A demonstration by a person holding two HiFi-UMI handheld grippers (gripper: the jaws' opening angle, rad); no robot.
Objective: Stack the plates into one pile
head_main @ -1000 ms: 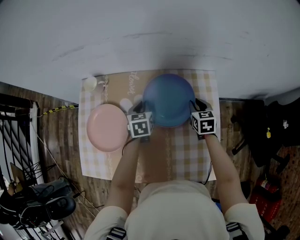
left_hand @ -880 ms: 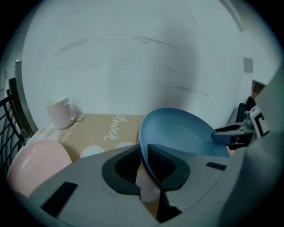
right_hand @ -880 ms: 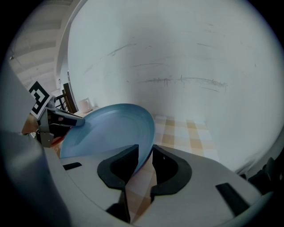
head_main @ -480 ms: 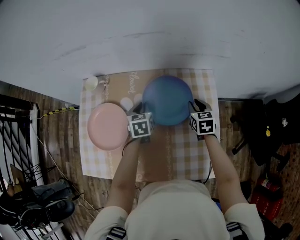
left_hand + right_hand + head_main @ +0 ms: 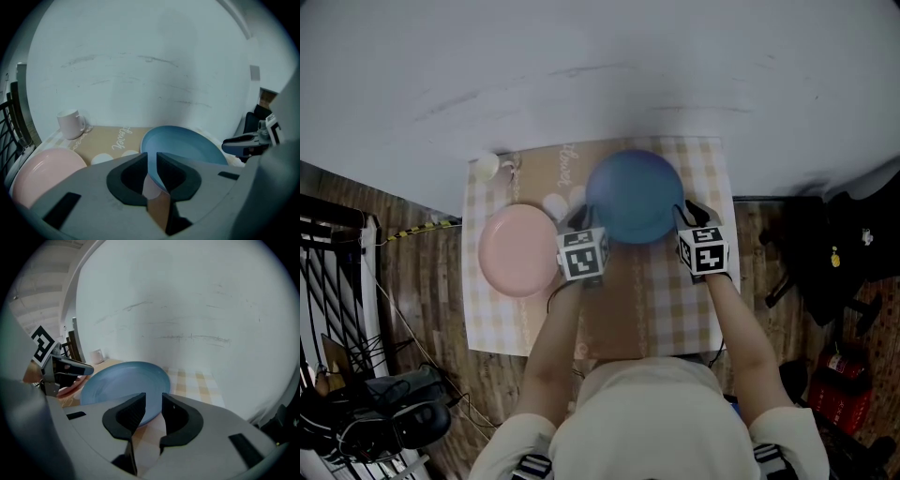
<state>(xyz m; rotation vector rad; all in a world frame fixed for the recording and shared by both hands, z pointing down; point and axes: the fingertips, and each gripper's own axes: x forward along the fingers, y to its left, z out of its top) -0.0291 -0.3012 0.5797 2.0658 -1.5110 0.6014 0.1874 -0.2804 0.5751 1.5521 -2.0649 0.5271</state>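
A blue plate (image 5: 635,197) hangs level between my two grippers, just above the checked mat (image 5: 656,300). My left gripper (image 5: 578,223) is shut on the plate's left rim, and the rim (image 5: 187,145) runs into the narrow gap of its jaws (image 5: 152,161). On the right rim, my right gripper (image 5: 689,214) also grips; its jaws (image 5: 153,404) have just been opening a little, with the plate (image 5: 124,383) still between them. A pink plate (image 5: 517,250) lies flat on the mat to the left (image 5: 42,168).
A white mug (image 5: 486,166) stands at the mat's far left corner (image 5: 71,124), close to the white wall. Dark clutter and a metal rack sit on the wooden floor at left, and black bags at right.
Both grippers and the blue plate have risen slightly together and shifted a touch toward the wall. The pink plate and the mug have stayed put.
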